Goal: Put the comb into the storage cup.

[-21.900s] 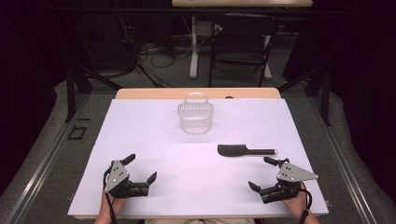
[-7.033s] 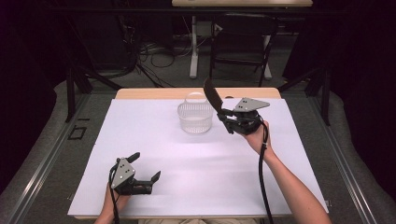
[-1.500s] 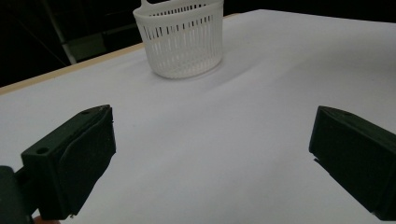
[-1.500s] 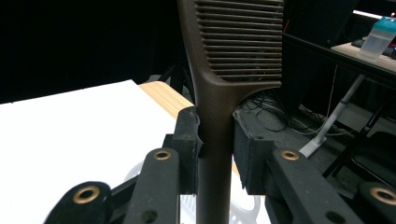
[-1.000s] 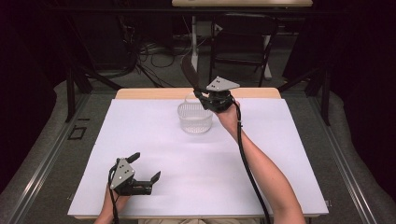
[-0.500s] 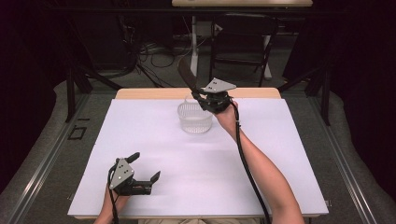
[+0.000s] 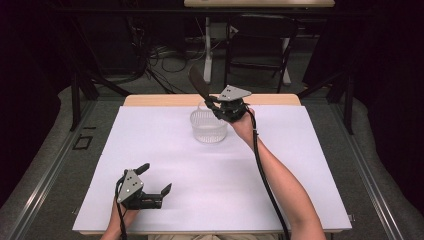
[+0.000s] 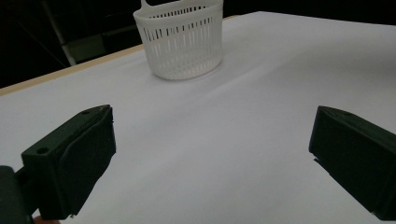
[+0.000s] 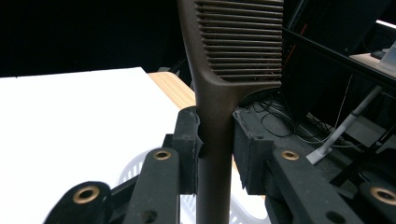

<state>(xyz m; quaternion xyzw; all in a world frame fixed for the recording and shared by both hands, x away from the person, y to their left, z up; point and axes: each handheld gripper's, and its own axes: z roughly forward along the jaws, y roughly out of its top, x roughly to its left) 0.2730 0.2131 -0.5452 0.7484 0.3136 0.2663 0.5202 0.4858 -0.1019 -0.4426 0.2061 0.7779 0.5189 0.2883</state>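
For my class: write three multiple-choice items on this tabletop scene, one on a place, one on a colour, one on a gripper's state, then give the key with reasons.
1. Where is the dark brown plastic comb?
A. Flat on the white table
B. Clamped by its handle above the basket
C. Under the table

2. What colour is the slotted plastic basket?
A. White
B. Red
C. Black

3. How do the left gripper jaws stand?
A. Shut on the comb
B. Shut on the basket
C. Open, holding nothing

Key: B, the right gripper pinches it; A, pale slotted walls; C, a wide gap over bare table.

The comb (image 7: 199, 82) is held above the basket (image 7: 208, 126), which is set on the table (image 7: 300, 165) near its far edge.
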